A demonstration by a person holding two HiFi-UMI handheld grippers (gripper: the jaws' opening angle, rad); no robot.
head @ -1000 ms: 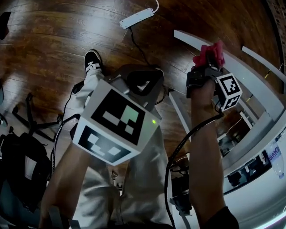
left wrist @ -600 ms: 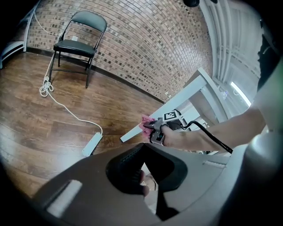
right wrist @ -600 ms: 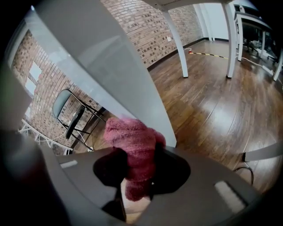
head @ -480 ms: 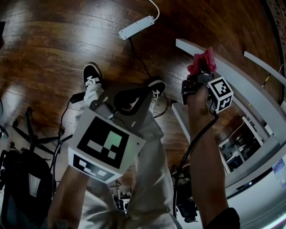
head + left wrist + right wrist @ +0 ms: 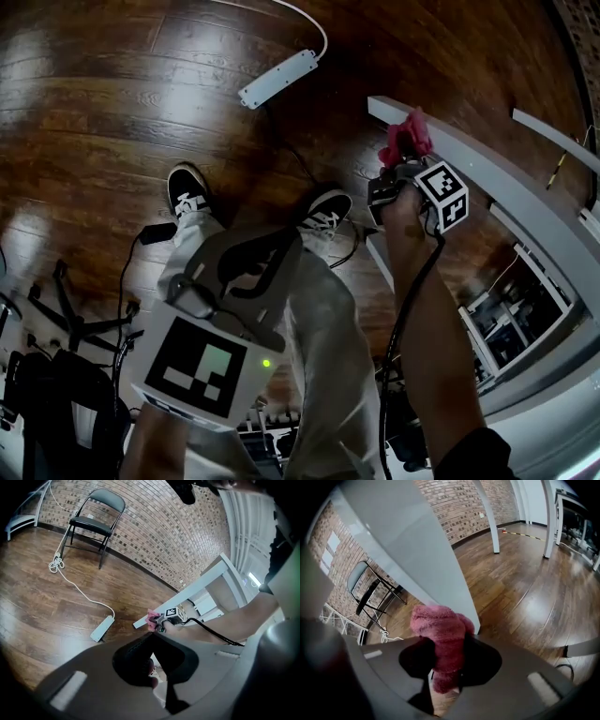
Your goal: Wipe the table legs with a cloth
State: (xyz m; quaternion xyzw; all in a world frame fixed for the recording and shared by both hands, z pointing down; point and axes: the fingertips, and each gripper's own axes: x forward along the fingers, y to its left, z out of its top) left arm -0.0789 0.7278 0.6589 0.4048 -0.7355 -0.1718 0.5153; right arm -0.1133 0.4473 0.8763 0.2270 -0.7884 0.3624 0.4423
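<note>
Jaws of the left gripper (image 5: pixel 281 246) meet on nothing, well apart from the work, above the person's trousers. Rightward, the right gripper (image 5: pixel 397 171) clamps the pink cloth (image 5: pixel 405 141) against the white table leg (image 5: pixel 506 178), whose length slants down-left toward the floor.

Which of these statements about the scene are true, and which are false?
1. The right gripper grips a pink cloth. True.
2. The left gripper holds a sponge. False: nothing is between its jaws.
3. The table leg beside the cloth is black. False: it is white.
4. A power strip lies on the wooden floor. True.
5. The folding chair lies tipped over. False: it stands upright.
</note>
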